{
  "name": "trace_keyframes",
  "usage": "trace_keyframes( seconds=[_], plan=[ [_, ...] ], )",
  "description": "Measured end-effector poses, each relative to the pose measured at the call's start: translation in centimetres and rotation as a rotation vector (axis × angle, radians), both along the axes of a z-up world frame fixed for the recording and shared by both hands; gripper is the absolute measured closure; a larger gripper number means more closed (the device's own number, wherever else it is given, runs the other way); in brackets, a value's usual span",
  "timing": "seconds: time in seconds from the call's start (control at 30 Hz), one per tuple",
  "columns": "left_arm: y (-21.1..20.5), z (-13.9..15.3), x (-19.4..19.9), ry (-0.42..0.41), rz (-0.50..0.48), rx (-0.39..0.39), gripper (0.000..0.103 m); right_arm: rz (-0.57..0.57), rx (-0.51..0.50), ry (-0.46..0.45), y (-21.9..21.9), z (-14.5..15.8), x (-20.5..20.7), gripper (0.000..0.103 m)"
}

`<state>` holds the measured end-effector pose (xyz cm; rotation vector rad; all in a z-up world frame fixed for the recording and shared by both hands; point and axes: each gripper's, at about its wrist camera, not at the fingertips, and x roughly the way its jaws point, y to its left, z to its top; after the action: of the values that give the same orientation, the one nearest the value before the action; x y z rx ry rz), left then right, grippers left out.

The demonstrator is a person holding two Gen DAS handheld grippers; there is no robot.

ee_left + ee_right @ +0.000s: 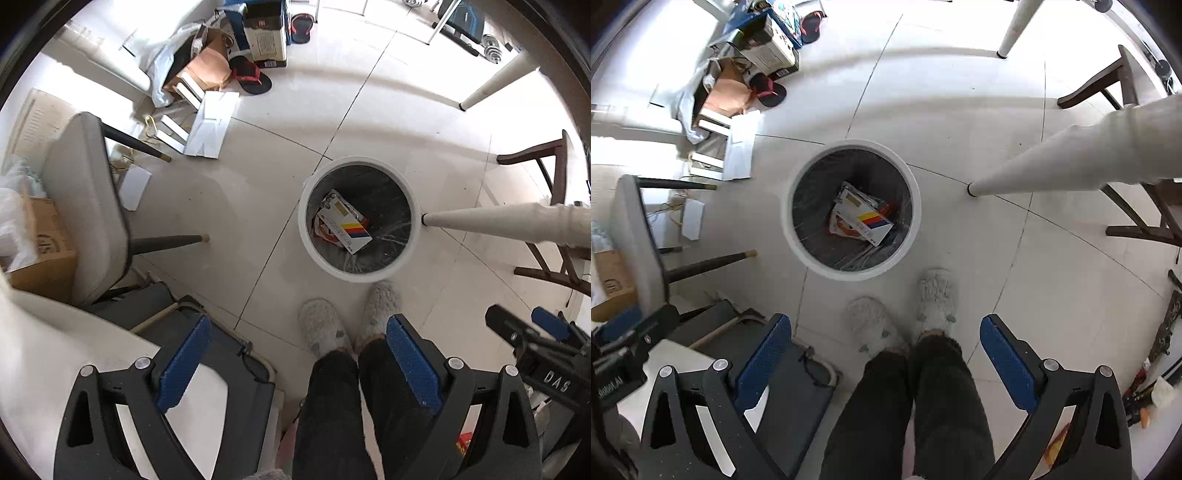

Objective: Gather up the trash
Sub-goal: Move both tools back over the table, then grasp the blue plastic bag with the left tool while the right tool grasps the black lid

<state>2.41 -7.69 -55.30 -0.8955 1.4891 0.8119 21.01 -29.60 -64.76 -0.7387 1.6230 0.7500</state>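
Both grippers hang empty over the floor: your left gripper [297, 363] has its jaws spread wide with nothing between them, and your right gripper [886, 356] is the same, jaws spread and empty.

The trash bin [788, 236] stands on the floor just ahead of your slippers [936, 295], near the white table leg [1052, 162]. It is round with a white rim and a dark plastic liner. Inside lie flat cardboard packages, the top one a white box with colour stripes [873, 221]; beneath it is a piece with red print. They cover only part of the bottom, so there looks to be plenty of room.

Loose trash candidates lie on the floor toward the far left corner: white paper sheets [212, 125], a small white sheet [135, 184] by the grey chair [85, 206], plus a pile of boxes and bags [199, 66]. Whether all of that is trash you cannot tell.

Paper and flat card should be light, thin and floppy. Take them by a free edge or a lifted corner, since flat sheets on smooth tile likely slide. Pinch firmly, because card is slippery.
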Motion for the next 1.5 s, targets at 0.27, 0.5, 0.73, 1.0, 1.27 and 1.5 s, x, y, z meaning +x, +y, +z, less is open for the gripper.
trace_keyframes(
  seconds=[0.27, 0.5, 0.73, 1.0, 1.27, 1.5],
  plan=[
    [-0.9, 8.4, -1.1, -0.038, 0.015, 0.04, 0.006, 0.023, 0.04, 0.001, -0.4, 9.9, -0.4, 0.0],
    [0.0, 18.2, -0.1, -0.077, 0.014, 0.19, 0.006, 0.012, 0.129, 0.023, -0.3, 20.0, -0.1, 0.0],
    [5.6, 25.4, 4.1, -0.094, 0.034, 0.402, 0.006, -0.095, 0.275, 0.011, 2.6, 29.3, 5.6, 0.0],
    [12.7, 27.6, 13.7, 0.064, 0.026, 0.643, 0.006, -0.305, 0.292, -0.128, 6.9, 31.9, 20.6, 0.0],
    [18.5, 22.9, 22.4, 0.176, 0.047, 0.603, 0.006, -0.474, 0.223, -0.189, 11.8, 24.4, 35.9, 0.0],
    [21.7, 20.3, 23.0, 0.211, 0.055, 0.539, 0.006, -0.416, 0.111, -0.198, 17.6, 19.2, 38.8, 0.002]
  ],
)
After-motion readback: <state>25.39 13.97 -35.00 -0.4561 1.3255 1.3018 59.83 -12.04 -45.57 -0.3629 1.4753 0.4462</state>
